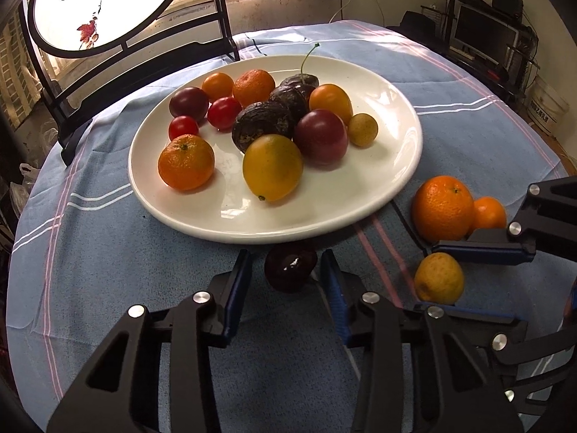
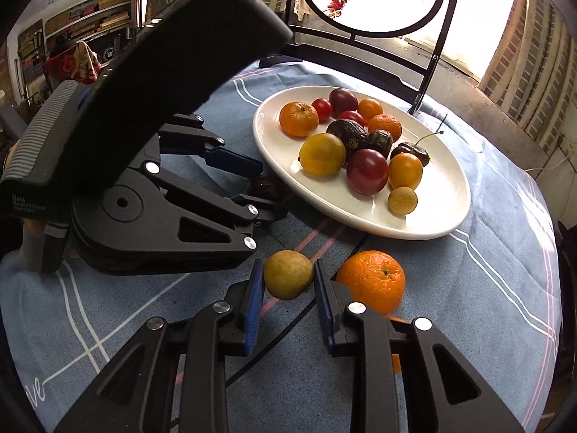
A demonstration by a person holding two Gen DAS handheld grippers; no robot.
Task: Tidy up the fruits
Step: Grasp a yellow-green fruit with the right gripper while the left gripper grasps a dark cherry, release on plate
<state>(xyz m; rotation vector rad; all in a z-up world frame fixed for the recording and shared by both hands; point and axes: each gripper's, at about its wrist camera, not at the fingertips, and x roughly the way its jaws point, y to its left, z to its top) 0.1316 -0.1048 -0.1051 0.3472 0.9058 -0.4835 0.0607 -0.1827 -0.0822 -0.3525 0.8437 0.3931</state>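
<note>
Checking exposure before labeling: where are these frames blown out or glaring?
Left wrist view: the round screen is overexposed white; glare streaks the white plate rim. Right wrist view: the window is blown out; the left gripper looms dark and soft.

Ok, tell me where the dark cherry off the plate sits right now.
In the left wrist view the dark cherry lies on the blue tablecloth just below the white plate's near rim, between the left gripper's open fingers.

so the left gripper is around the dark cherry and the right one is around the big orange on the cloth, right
Not quite. The left gripper does straddle the dark cherry, but the right gripper is around the small yellow fruit; the big orange sits just beside it, as the right wrist view shows.
</note>
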